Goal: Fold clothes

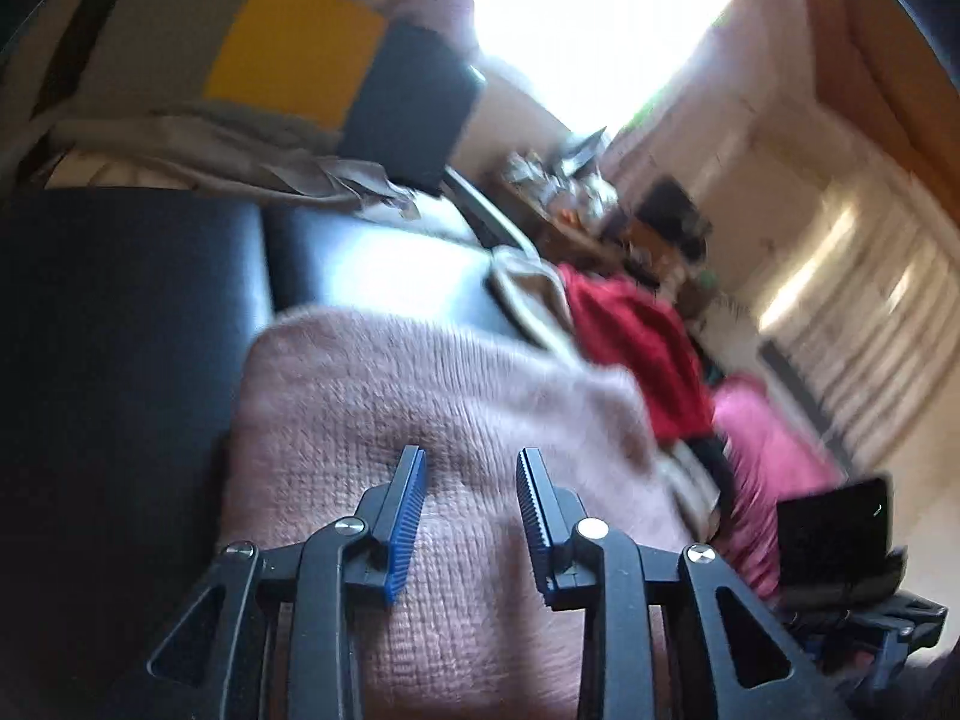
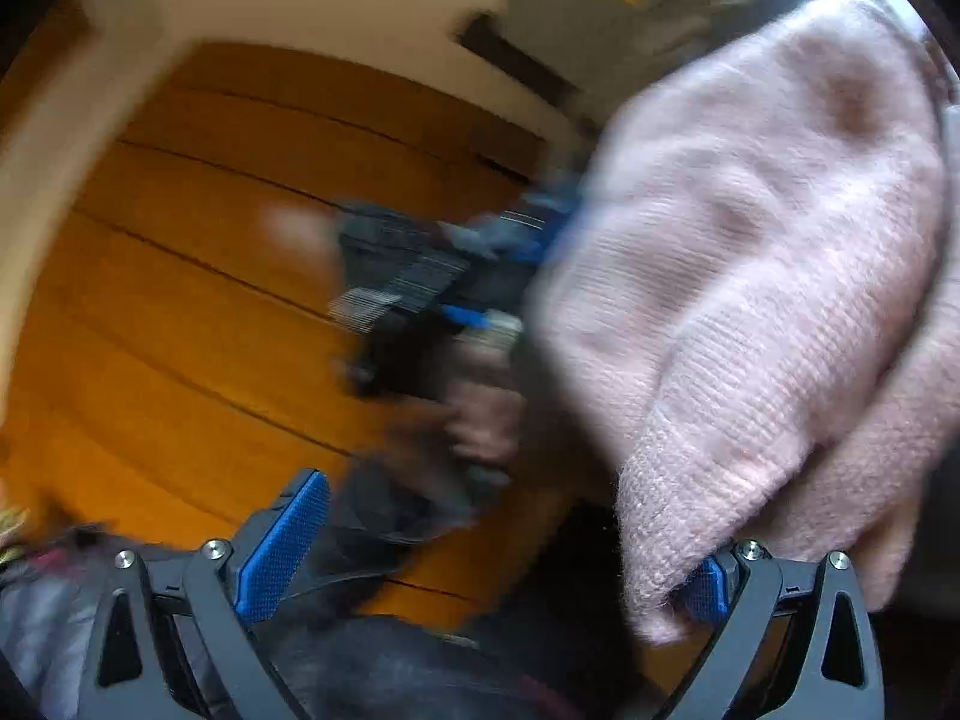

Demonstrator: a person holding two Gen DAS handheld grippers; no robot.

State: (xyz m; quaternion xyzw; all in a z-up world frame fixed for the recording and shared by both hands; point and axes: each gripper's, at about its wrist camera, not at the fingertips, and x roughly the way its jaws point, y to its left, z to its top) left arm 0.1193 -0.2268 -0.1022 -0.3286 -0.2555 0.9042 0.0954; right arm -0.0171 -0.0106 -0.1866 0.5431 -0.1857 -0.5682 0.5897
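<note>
One pink knitted sweater [image 1: 420, 420] lies bunched on a black couch [image 1: 120, 312], just under the left gripper [image 1: 471, 516], whose two fingers stand narrowly apart with nothing between them; in the right wrist view its hem drapes over one finger of the right gripper [image 2: 492, 558], whose two fingers stand wide apart. Beyond lie one red garment [image 1: 636, 348], one magenta garment [image 1: 774, 450] and one striped cushion [image 1: 288, 54]

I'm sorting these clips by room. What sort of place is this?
Most likely a home living room: a black leather sofa with a colour-block throw, a wooden plank floor and a bright window. A pink knit sweater lies on the sofa.
</note>
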